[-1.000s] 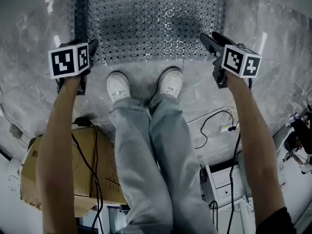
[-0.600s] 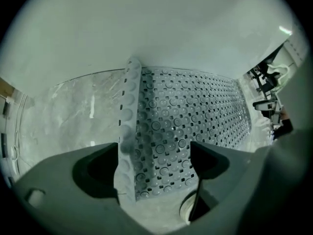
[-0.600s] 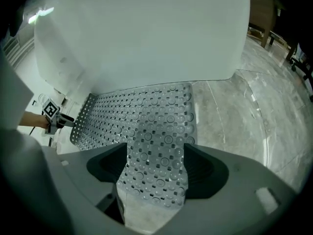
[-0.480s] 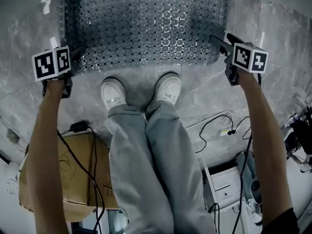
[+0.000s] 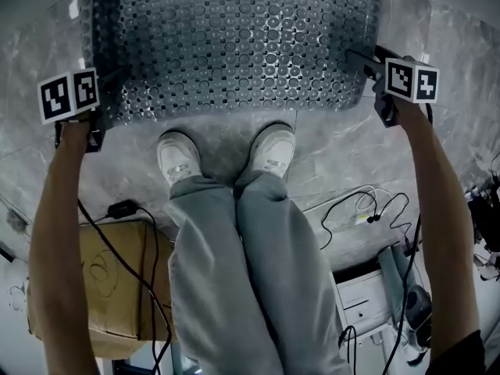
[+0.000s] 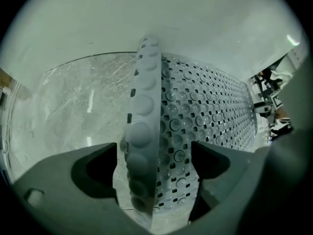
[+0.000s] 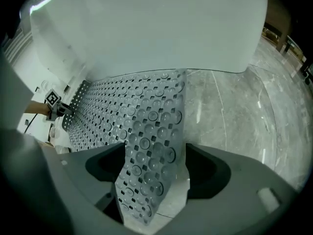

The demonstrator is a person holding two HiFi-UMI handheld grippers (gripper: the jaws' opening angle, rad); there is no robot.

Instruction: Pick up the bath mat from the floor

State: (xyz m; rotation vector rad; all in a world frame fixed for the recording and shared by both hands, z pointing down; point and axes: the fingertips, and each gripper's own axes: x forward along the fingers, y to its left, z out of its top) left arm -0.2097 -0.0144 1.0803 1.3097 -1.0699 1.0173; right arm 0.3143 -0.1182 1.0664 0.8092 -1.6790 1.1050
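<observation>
The bath mat (image 5: 234, 45), grey, see-through and covered in round suction cups, is spread over the marble floor (image 5: 437, 45) ahead of the person's feet. My left gripper (image 5: 108, 92) is at its left edge and my right gripper (image 5: 364, 59) at its right edge. In the left gripper view the mat's edge (image 6: 144, 131) stands upright between the wide jaws of the left gripper (image 6: 154, 155), with gaps at the pads. In the right gripper view a strip of mat (image 7: 151, 146) hangs loosely in the right gripper (image 7: 154, 160), whose jaws are opening.
The person's white shoes (image 5: 180, 155) (image 5: 272, 148) stand just short of the mat's near edge. A cardboard box (image 5: 109, 287) with a black cable lies at lower left. More cables (image 5: 367, 209) and white equipment (image 5: 367, 295) lie at lower right. A white wall (image 7: 161, 28) rises behind the mat.
Both grippers have moved apart and farther from the person, out to the mat's two side edges. The mat now looks wider and more spread out.
</observation>
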